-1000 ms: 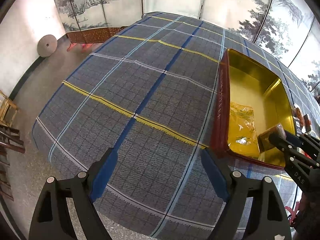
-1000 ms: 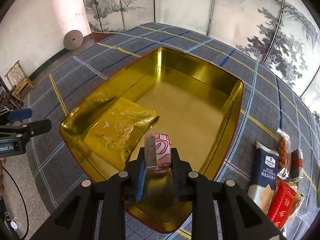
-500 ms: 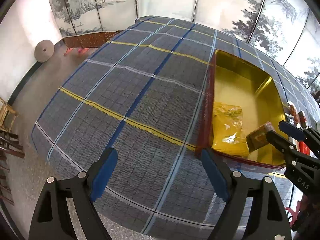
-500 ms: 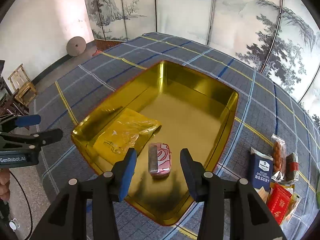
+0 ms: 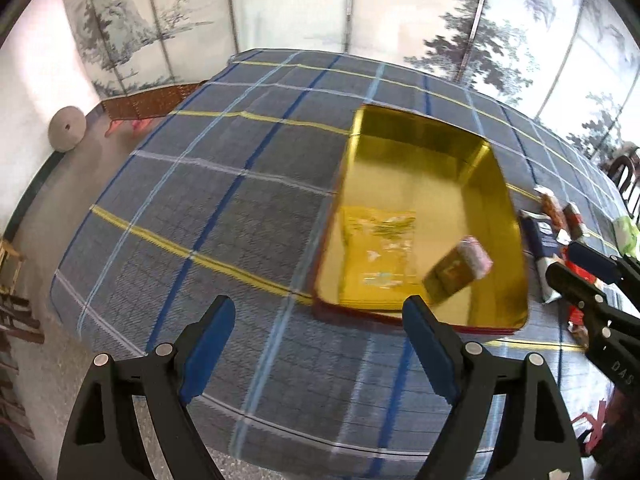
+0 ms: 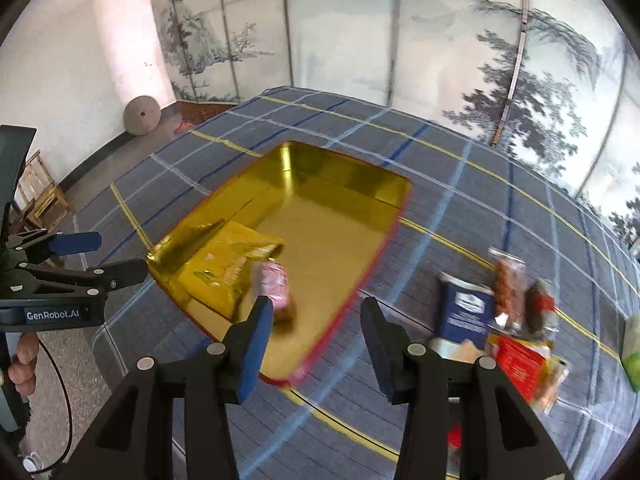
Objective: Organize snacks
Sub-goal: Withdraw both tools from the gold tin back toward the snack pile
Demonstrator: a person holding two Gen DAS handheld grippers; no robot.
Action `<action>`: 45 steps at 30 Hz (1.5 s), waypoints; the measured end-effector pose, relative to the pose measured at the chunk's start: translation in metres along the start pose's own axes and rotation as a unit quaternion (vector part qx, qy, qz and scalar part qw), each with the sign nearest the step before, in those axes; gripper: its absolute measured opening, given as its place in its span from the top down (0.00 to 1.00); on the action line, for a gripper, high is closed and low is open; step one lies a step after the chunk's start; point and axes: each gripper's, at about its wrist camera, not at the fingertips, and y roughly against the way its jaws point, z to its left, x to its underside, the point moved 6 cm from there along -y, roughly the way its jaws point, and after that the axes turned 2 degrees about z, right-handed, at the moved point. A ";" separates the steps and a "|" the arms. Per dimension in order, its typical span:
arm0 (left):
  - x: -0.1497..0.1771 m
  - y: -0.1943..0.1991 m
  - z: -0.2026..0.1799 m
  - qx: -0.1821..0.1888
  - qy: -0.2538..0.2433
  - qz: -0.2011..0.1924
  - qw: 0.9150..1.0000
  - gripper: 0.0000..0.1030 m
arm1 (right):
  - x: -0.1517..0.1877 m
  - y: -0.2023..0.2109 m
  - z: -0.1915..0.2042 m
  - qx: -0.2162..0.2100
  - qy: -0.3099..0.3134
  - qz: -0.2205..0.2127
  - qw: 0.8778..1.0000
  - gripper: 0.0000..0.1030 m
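A gold tin tray [image 5: 440, 196] with a red outside stands on the plaid cloth. Inside it lie a yellow snack bag [image 5: 376, 248] and a small pink-and-brown snack pack [image 5: 460, 268]. My left gripper [image 5: 316, 312] hovers open and empty over the cloth, left of the tray's near corner. In the right wrist view the tray [image 6: 340, 232] holds the yellow bag [image 6: 228, 264] and the pink pack [image 6: 276, 284]. My right gripper [image 6: 316, 312] is open above the tray's near rim, with nothing between its fingers; the pink pack lies free beyond its left finger.
Loose snacks lie on the cloth right of the tray: a dark blue pack [image 6: 464, 308], a clear sausage pack [image 6: 508, 284], a red pack [image 6: 520, 364], something green [image 6: 632, 352]. The table edge runs near both grippers. Painted screens stand behind.
The right gripper let go of the pink pack, which now lies in the tray, and drew back and up. The left gripper shifted so the tray sits closer to the middle of its view.
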 end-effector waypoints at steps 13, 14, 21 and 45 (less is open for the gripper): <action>0.000 -0.001 -0.081 0.033 -0.068 0.004 0.997 0.19 | 0.063 0.036 -0.137 0.098 -0.106 0.016 0.989 0.55; 0.000 -0.001 -0.086 0.035 -0.073 0.004 0.997 0.19 | 0.070 0.037 -0.149 0.104 -0.117 0.019 0.987 0.55; 0.002 -0.003 -0.127 0.047 -0.107 0.006 0.993 0.19 | 0.098 0.033 -0.182 0.114 -0.153 0.033 0.981 0.55; -0.008 -0.030 -0.205 0.055 -0.143 0.024 0.988 0.19 | 0.083 -0.012 -0.202 0.074 -0.166 0.023 0.983 0.69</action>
